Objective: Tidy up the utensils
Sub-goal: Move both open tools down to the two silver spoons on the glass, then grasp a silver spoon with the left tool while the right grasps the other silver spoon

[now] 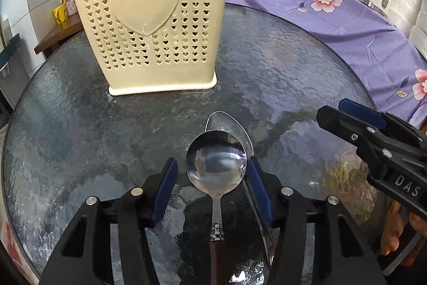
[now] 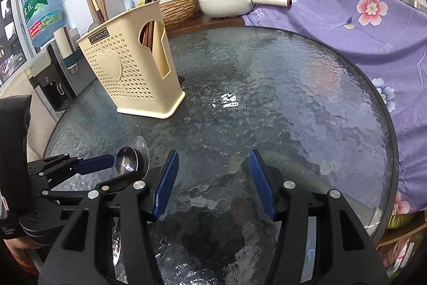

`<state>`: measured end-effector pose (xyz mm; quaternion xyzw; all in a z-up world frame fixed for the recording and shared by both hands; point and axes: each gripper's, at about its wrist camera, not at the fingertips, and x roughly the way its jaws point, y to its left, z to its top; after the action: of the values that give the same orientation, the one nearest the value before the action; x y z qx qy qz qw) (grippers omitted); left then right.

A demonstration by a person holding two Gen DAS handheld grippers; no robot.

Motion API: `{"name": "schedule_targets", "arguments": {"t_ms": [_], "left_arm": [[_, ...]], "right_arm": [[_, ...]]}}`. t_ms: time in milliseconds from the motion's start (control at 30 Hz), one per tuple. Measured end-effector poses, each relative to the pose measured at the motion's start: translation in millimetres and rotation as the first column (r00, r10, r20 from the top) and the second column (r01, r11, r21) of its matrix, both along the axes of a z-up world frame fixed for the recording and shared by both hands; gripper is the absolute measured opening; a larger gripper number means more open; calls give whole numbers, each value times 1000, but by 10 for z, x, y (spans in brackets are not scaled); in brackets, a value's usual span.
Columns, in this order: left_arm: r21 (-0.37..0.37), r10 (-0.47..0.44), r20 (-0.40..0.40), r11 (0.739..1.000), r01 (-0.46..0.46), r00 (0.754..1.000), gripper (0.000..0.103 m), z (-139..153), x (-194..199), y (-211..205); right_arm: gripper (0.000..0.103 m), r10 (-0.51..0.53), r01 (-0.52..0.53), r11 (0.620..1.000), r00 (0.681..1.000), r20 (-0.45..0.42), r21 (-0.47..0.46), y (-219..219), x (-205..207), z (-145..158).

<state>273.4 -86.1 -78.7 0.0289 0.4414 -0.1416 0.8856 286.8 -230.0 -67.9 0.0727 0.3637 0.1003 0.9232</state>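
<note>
Left gripper [image 1: 212, 172]: blue-padded fingers [image 1: 164, 191] spread on either side of the round-bowled steel spoon with a dark brown handle [image 1: 216, 164]; pads not seen pressing on it. This spoon lies on the round textured glass table [image 1: 280, 71], its bowl overlapping a second, oval-bowled steel spoon [image 1: 229, 122]. The second spoon's handle runs beside the right-hand finger. Right gripper [image 2: 212, 178]: fingers spread, nothing between them, over bare glass. The cream perforated plastic utensil holder with a raised heart [image 1: 149, 26] stands upright farther back on the table, with several long handles in it
</note>
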Motion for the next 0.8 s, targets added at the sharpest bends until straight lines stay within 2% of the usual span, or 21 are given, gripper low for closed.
{"name": "schedule_targets", "arguments": {"t_ms": [200,500,800], "left_arm": [[4,-1,5,1000,1,1000,46,9,-21,11],[-26,17,-5,1000,-17,1000,46,26,-28,135],[-9,92,-4,996,-92,996,46,15,14,532]], "right_arm": [[55,4,-4,1000,1000,-2,1,28,1,-8],[55,11,-11,1000,1000,-9,-2,94,-5,1],[55,142,-143,990,988,-66,-16,537,66,15]]}}
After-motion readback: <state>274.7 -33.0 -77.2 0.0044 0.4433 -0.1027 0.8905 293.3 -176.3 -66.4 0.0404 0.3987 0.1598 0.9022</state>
